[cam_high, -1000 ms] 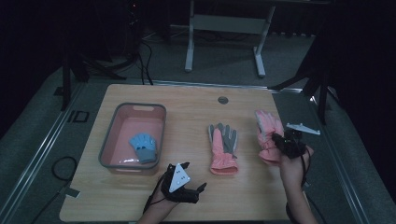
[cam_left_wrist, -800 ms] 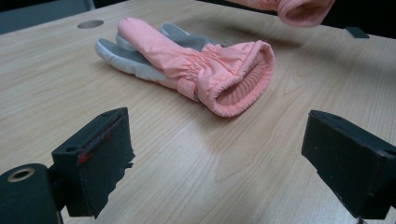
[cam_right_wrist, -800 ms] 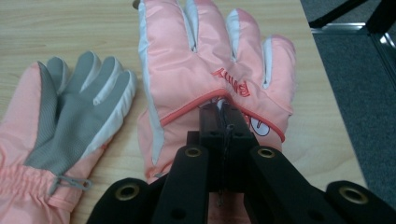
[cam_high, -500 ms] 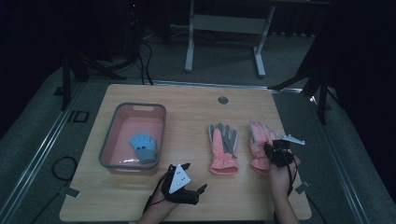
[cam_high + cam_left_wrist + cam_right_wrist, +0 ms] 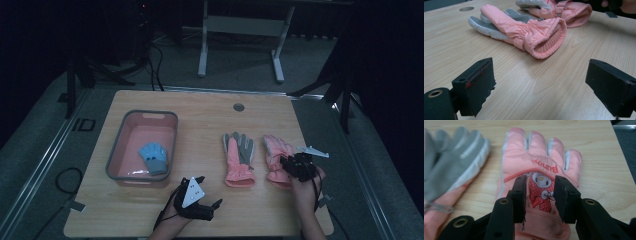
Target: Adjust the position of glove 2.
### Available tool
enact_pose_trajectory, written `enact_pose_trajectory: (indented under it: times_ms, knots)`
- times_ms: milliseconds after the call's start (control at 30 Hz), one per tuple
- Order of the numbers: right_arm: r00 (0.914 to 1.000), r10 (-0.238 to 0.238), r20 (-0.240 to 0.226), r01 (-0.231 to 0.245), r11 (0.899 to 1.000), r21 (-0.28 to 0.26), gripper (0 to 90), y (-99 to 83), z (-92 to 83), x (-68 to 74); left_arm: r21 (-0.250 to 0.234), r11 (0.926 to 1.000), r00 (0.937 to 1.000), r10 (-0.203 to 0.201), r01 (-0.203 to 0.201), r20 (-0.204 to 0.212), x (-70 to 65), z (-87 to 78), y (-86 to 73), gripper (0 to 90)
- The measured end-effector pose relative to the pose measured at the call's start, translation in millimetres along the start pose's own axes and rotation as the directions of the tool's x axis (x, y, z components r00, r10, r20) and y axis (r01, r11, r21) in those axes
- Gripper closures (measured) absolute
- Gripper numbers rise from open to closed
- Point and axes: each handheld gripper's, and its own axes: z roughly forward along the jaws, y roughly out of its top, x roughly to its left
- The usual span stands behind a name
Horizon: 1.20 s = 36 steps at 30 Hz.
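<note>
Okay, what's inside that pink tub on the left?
One small blue glove lies on the floor of the pink tub, toward its near right corner. Whatever is beneath the glove is covered.

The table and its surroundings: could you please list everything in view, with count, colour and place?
Table: one, light wood, centre.
Basin: one, pink with grey rim, table's left.
Small glove: one, blue, inside the basin.
Palm-up glove: one, pink and grey, table's middle.
Bunny glove: one, pink, printed side up, right of the other.
Grommet: one, grey, far edge.
Metal frame: one, pale, floor beyond.
Left gripper: black, open, near edge.
Right gripper: black, closing on the Bunny glove's cuff.
</note>
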Motion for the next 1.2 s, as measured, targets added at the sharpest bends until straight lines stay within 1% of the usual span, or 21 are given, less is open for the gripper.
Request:
enact_pose_trajectory:
  times_ms: [67, 167, 200, 233, 300, 367, 433, 500, 533, 567, 667, 700, 733, 767, 867, 933, 967, 1033, 1100, 1167, 1200]
  knots:
    - [0.9988, -0.031, -0.039, 0.031, 1.000, -0.005, 62.5, 1.5, -4.7, -3.8, 0.004, 1.0000, 1.0000, -0.001, 0.001, 0.001, -0.6, 0.6, -0.4, 8.7]
    - [0.9906, -0.105, -0.087, 0.103, 0.994, -0.025, 61.0, 4.3, -13.4, -8.9, 0.005, 1.0000, 1.0000, 0.002, -0.002, 0.001, -1.2, 0.8, -0.1, 8.7]
    - [0.9845, -0.140, -0.106, 0.137, 0.990, -0.036, 60.8, 5.6, -16.5, -11.1, 0.004, 1.0000, 1.0000, -0.001, 0.001, 0.000, -1.2, 0.7, -0.1, 8.7]
    - [0.9745, -0.173, -0.143, 0.168, 0.985, -0.047, 60.1, 7.2, -19.7, -14.1, 0.003, 1.0000, 1.0000, 0.000, 0.000, -0.002, -1.1, 0.5, 0.0, 8.7]
    - [0.9664, -0.210, -0.149, 0.204, 0.978, -0.052, 60.1, 11.8, -25.2, -20.6, 0.001, 1.0000, 1.0000, 0.000, 0.000, -0.006, -1.1, 0.5, -0.1, 8.7]
    - [0.9432, -0.260, -0.207, 0.248, 0.965, -0.081, 60.1, 16.3, -29.9, -27.6, -0.001, 1.0000, 1.0000, -0.002, 0.002, -0.005, -1.3, 0.6, 0.3, 8.7]
    - [0.9305, -0.290, -0.223, 0.278, 0.957, -0.085, 59.9, 19.3, -31.2, -32.2, -0.002, 1.0000, 1.0000, 0.001, -0.001, -0.009, -2.2, 0.6, 0.6, 8.7]
    - [0.9231, -0.301, -0.239, 0.285, 0.953, -0.101, 59.9, 21.6, -32.4, -38.1, -0.004, 1.0000, 1.0000, 0.001, -0.001, -0.005, -2.6, 0.7, 0.4, 8.7]
    - [0.9231, -0.301, -0.239, 0.285, 0.953, -0.101, 59.9, 21.6, -32.4, -38.1, -0.004, 1.0000, 1.0000, 0.001, -0.001, -0.005, -2.6, 0.7, 0.4, 8.7]
    - [0.9163, -0.312, -0.251, 0.294, 0.950, -0.107, 59.9, 22.2, -32.0, -41.0, 0.000, 1.0000, 1.0000, 0.002, -0.002, -0.008, -2.8, 0.9, -0.2, 8.7]
    - [0.9272, -0.258, -0.271, 0.241, 0.966, -0.096, 59.9, 20.8, -23.7, -53.3, 0.003, 1.0000, 1.0000, 0.000, 0.000, -0.008, -2.6, 0.8, -0.5, 8.7]
    - [0.9278, -0.244, -0.282, 0.227, 0.969, -0.095, 59.9, 18.8, -20.8, -54.4, 0.003, 1.0000, 1.0000, -0.001, 0.001, -0.007, -2.5, 0.8, -0.5, 8.7]
    - [0.9275, -0.231, -0.294, 0.214, 0.973, -0.090, 60.0, 16.5, -17.5, -54.2, 0.002, 1.0000, 1.0000, -0.001, 0.001, -0.006, -2.3, 1.0, -0.4, 8.7]
    - [0.9307, -0.220, -0.293, 0.203, 0.975, -0.085, 60.0, 13.9, -13.9, -52.8, 0.003, 1.0000, 1.0000, 0.000, 0.000, -0.007, -2.3, 1.2, -0.4, 8.7]
    - [0.9323, -0.218, -0.288, 0.208, 0.976, -0.067, 59.2, 8.0, -1.4, -45.8, 0.006, 1.0000, 1.0000, 0.001, -0.001, -0.006, -2.5, 1.6, -0.8, 8.7]
    - [0.9334, -0.198, -0.300, 0.190, 0.980, -0.056, 57.2, 5.7, 6.9, -42.7, 0.008, 1.0000, 1.0000, 0.003, -0.003, -0.004, -2.7, 1.5, -1.0, 8.7]
    - [0.9393, -0.204, -0.276, 0.200, 0.979, -0.042, 56.7, 4.1, 11.3, -40.2, 0.010, 0.9999, 1.0000, 0.004, -0.004, -0.003, -2.8, 1.5, -1.1, 8.7]
    - [0.9437, -0.228, -0.240, 0.234, 0.972, -0.003, 57.7, -0.4, 20.9, -35.2, 0.011, 0.9999, 1.0000, 0.007, -0.007, -0.003, -2.9, 1.7, -1.3, 8.7]
    - [0.9397, -0.249, -0.235, 0.255, 0.967, -0.003, 68.7, -5.5, 26.6, -30.6, 0.014, 0.9999, 0.9999, 0.009, -0.009, -0.005, -3.0, 2.2, -1.5, 8.7]
    - [0.9392, -0.262, -0.222, 0.267, 0.964, -0.006, 80.9, -6.3, 25.7, -26.4, 0.016, 0.9998, 0.9999, 0.012, -0.012, -0.006, -3.2, 2.5, -1.7, 8.7]
    - [0.9400, -0.268, -0.211, 0.273, 0.962, -0.007, 84.0, -6.6, 25.6, -24.1, 0.015, 0.9998, 0.9999, 0.010, -0.010, -0.006, -3.3, 2.6, -1.7, 8.7]
